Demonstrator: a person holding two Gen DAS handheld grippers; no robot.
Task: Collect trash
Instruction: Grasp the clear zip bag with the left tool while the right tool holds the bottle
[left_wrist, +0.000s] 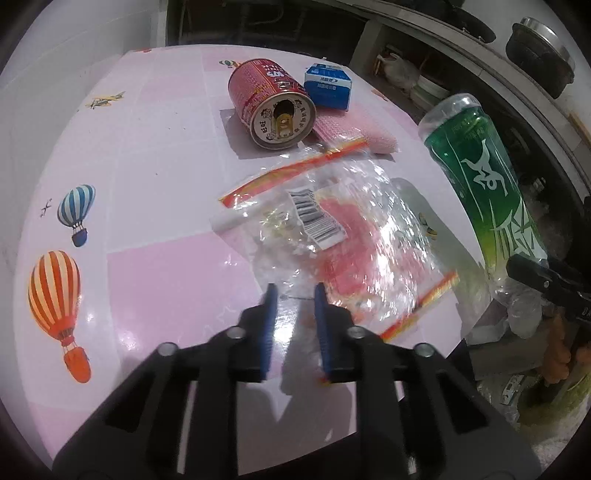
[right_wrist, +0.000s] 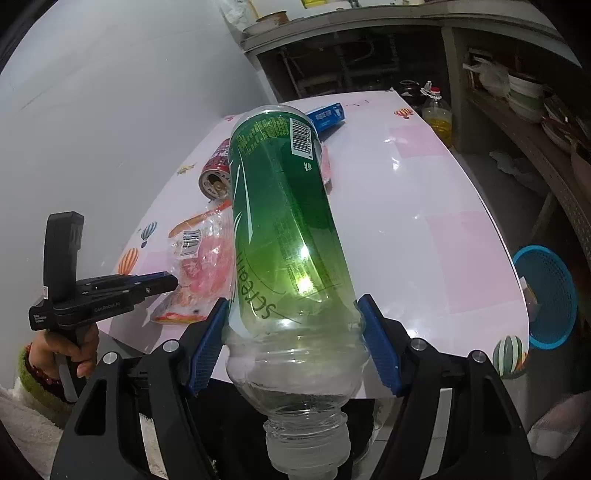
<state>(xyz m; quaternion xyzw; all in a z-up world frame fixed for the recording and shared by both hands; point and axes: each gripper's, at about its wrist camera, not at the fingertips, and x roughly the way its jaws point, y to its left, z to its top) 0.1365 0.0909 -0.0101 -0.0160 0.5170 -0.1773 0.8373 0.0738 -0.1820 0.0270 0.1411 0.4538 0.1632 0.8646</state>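
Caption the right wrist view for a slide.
Right gripper clamps a green plastic bottle above the table; left gripper reaches the clear wrapper.

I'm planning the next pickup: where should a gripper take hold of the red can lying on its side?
Grip the red can across its round body, midway along, coming from above. It lies on the table with its opened end facing the camera, and the blue carton crowds its far right, so straddle the sides.

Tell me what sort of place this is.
Probably a home kitchen or dining corner: a pot on the counter, stacked bowls on a shelf, and a cooking-oil bottle beside the balloon-patterned table.
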